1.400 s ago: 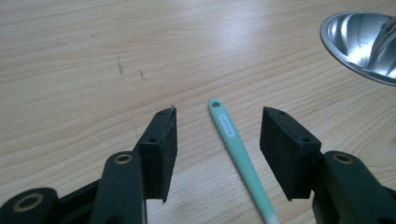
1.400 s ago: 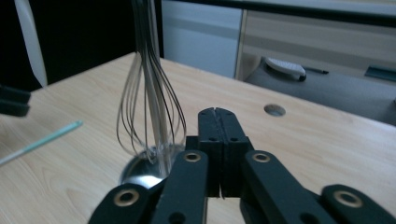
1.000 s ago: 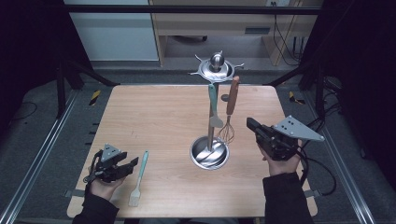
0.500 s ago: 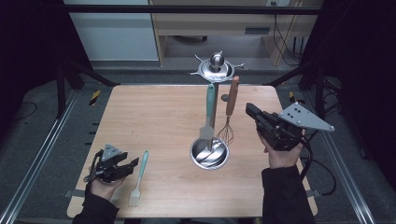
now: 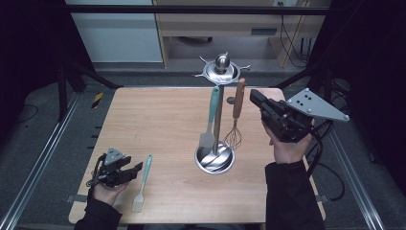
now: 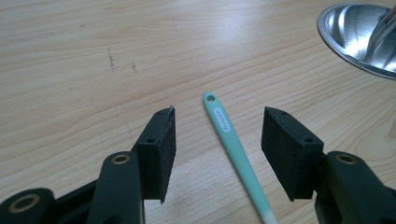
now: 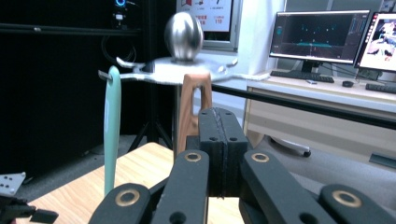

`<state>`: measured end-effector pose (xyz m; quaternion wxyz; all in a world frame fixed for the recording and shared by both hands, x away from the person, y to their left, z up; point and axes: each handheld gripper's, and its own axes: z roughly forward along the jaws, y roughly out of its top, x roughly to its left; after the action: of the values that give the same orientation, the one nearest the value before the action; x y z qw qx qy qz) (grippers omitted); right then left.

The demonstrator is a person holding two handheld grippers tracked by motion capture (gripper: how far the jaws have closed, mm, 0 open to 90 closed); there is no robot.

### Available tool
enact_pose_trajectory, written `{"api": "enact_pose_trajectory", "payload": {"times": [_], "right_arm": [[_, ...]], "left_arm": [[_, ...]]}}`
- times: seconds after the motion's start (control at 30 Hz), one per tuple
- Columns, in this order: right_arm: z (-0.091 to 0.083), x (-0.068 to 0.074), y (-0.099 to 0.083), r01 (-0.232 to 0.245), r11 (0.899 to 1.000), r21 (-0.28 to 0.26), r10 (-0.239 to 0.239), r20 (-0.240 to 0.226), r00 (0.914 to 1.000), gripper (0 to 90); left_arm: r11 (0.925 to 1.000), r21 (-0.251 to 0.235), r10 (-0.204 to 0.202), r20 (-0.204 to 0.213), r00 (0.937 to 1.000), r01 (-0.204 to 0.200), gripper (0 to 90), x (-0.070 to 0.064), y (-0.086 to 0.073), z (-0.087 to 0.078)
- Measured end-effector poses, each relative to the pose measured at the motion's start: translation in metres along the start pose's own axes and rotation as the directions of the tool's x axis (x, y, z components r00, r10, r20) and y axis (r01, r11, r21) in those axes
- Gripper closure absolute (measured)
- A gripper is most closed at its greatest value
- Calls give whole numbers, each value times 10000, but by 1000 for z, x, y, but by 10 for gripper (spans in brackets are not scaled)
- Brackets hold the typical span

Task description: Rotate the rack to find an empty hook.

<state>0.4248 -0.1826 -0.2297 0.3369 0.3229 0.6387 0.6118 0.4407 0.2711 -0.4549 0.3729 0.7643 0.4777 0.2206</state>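
Two utensils already hang on the rack (image 5: 218,76) at centre frame; the mint brush (image 5: 142,182) lies on the desk at lower left between the left gripper's (image 6: 217,154) parted jaws, ungrasped, while the right gripper's (image 7: 223,154) jaws are pressed together, empty.

Both grippers are black: left gripper (image 5: 136,167), right gripper (image 5: 253,97). Jaw arms carry brass-ringed pivots and black foam pads (image 6: 164,149). A grey drilled three-cornered plate (image 5: 316,106) tops each. Black cables trail. Sleeves (image 5: 289,194) are dark.
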Motion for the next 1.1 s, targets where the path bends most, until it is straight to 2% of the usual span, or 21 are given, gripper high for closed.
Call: {"api": "enact_pose_trajectory", "payload": {"times": [0.4,0.67,1.1], "right_arm": [[9,-1,16,287,9995,113,-289,191,9994,900],[11,4,17,523,9982,294,-524,22,9986,900],[10,16,16,677,9975,179,-667,-492,9966,900]], "left_arm": [[10000,65,-5,-26,10000,5,442,-1,0,1],[9999,116,38,-59,10000,-37,440,-1,0,1],[9999,140,34,-45,10000,-33,439,-2,0,1]]}}
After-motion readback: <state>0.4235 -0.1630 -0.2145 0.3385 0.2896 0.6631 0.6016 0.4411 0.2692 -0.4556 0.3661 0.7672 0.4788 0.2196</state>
